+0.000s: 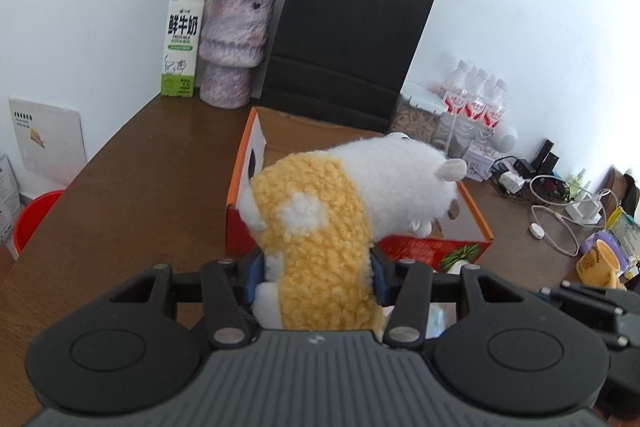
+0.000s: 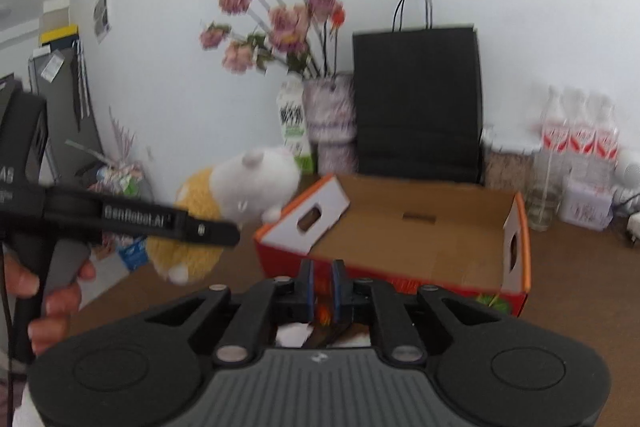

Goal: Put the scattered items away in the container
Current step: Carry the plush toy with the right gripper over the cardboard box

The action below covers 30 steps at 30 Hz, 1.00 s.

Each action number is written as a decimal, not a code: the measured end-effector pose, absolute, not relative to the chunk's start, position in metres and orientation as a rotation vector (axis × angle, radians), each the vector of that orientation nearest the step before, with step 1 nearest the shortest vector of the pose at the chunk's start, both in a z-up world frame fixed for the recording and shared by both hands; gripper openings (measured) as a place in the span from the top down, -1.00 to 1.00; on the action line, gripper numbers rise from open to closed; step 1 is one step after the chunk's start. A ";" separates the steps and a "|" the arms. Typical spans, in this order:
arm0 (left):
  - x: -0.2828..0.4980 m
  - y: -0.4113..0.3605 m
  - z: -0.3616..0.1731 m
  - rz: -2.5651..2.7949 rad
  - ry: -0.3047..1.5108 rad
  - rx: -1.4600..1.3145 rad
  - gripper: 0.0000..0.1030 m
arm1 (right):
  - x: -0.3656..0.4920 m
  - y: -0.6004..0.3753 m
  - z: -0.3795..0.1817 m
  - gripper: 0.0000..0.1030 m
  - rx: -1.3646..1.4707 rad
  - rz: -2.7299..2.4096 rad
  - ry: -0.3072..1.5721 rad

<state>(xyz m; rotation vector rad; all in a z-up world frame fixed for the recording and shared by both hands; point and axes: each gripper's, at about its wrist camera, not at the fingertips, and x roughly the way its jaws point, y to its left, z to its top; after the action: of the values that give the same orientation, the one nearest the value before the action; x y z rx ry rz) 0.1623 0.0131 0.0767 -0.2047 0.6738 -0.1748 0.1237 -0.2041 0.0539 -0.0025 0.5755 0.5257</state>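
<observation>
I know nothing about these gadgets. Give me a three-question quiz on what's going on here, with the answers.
1. True or false: the left gripper is clamped on the plush toy.
2. Which stands nearest the milk carton? A) the vase B) the water bottles C) the yellow mug
3. Fill in: the cardboard box is open at the ____, and the right gripper is short of it with nothing between its fingers.

Key: 1 true; 2 A; 3 top.

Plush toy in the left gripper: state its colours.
Yellow and white plush toy, clearest in the left wrist view.
</observation>
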 end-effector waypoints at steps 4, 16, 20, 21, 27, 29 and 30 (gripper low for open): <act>0.152 0.030 0.050 -0.147 0.727 -0.238 0.01 | 0.120 -0.181 0.004 0.49 -0.001 0.571 0.721; 0.123 0.071 0.037 -0.108 0.722 -0.284 0.01 | 0.143 -0.118 -0.034 0.49 -0.183 0.482 0.819; 0.119 0.078 0.038 -0.117 0.710 -0.295 0.00 | 0.144 -0.126 -0.027 0.95 -0.150 0.483 0.848; 0.118 0.079 0.038 -0.118 0.706 -0.299 0.00 | 0.143 -0.128 -0.023 0.96 -0.151 0.475 0.831; 0.113 0.080 0.041 -0.133 0.694 -0.306 0.00 | 0.128 -0.141 0.002 0.97 -0.094 0.485 0.733; 0.110 0.078 0.044 -0.141 0.684 -0.303 0.00 | 0.123 -0.144 0.010 0.97 -0.075 0.493 0.702; 0.108 0.076 0.046 -0.145 0.680 -0.303 0.00 | 0.121 -0.146 0.013 0.97 -0.061 0.497 0.688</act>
<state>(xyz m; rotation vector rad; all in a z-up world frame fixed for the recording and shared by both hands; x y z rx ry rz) 0.1079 0.0762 0.0464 -0.3031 0.6804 -0.1448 0.1207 -0.1461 0.0134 -0.0610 0.6877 0.4971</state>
